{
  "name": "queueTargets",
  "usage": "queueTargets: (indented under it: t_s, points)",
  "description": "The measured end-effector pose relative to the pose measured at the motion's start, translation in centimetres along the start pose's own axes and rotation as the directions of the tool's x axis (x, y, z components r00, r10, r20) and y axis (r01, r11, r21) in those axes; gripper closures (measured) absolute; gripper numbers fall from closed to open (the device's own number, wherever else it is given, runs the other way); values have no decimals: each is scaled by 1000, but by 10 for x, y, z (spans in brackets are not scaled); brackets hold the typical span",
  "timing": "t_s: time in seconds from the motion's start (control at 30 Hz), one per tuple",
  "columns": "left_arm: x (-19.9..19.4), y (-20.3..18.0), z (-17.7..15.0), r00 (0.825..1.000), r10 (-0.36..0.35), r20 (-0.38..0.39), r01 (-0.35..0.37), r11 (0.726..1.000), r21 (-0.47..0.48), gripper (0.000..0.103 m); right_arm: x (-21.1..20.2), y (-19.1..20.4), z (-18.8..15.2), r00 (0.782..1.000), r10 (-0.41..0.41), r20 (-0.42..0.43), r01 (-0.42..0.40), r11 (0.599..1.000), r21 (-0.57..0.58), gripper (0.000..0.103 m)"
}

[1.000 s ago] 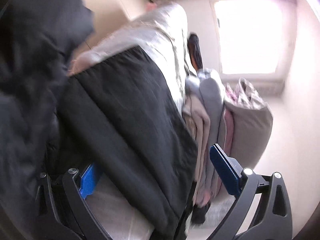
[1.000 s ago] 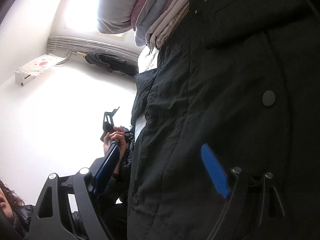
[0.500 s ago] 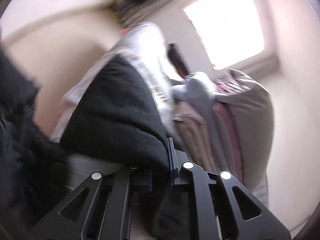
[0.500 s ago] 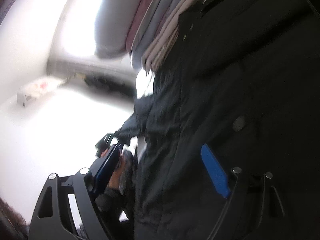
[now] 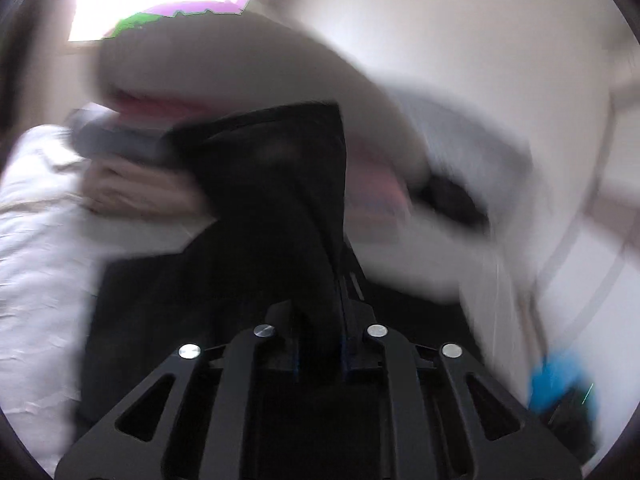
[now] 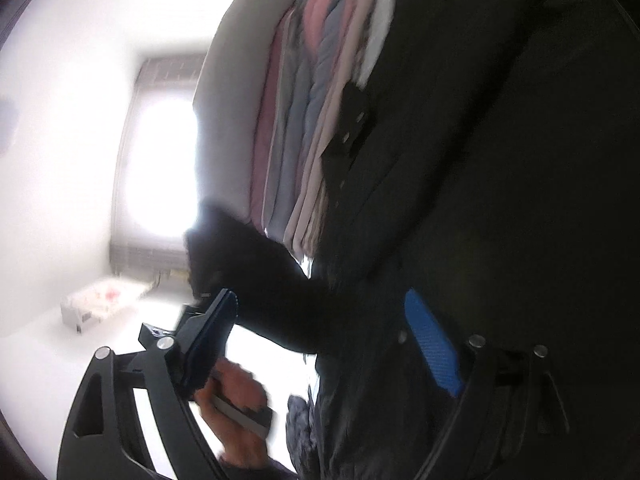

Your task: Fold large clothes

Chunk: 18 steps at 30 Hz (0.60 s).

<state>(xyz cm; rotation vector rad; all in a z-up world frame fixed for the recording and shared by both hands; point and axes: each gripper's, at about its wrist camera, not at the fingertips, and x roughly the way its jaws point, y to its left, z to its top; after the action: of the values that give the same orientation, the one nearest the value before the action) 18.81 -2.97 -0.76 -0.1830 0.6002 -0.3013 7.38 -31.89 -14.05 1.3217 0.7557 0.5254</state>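
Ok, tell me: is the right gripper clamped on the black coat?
No, the right gripper stands wide open, pads apart against the black coat.

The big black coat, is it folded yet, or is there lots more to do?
Not yet. Done: a stack of folded clothes already sits beside it. In hand: the left gripper has just closed its jaws on a piece of the black coat. Left: the right gripper is open with nothing pinched, and most of the coat lies spread out, unfolded.

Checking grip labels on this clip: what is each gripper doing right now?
Left gripper: shut on a fold of the black coat.
Right gripper: open, fingers apart over the black coat, pinching nothing.
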Motion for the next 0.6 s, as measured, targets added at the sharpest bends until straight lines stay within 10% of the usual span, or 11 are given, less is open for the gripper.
queueTargets:
  t_s: [0.1,0.17,0.23,0.37,0.6]
  points:
    - [83,-59,-62,935,97,-340,-27,978,206,63,-1,-18,6,1000,7,8,-7,996,85,19]
    - [107,-93,-102,870,316,-377,-122,881,456,56,0,-26,9,1000,6,5,-6,992,124,19]
    - [92,-113,-117,885,359,-296,-137,809,571,49,0,-30,11,1000,12,5,-12,990,141,19]
    - [37,-122,-106,930,264,-257,-75,819,569,39,-2,-27,11,1000,25,18,-27,991,132,19]
    - [-69,-15,-70,972,179,-154,-137,958,251,18,24,44,5,998,59,-31,-63,987,-149,15]
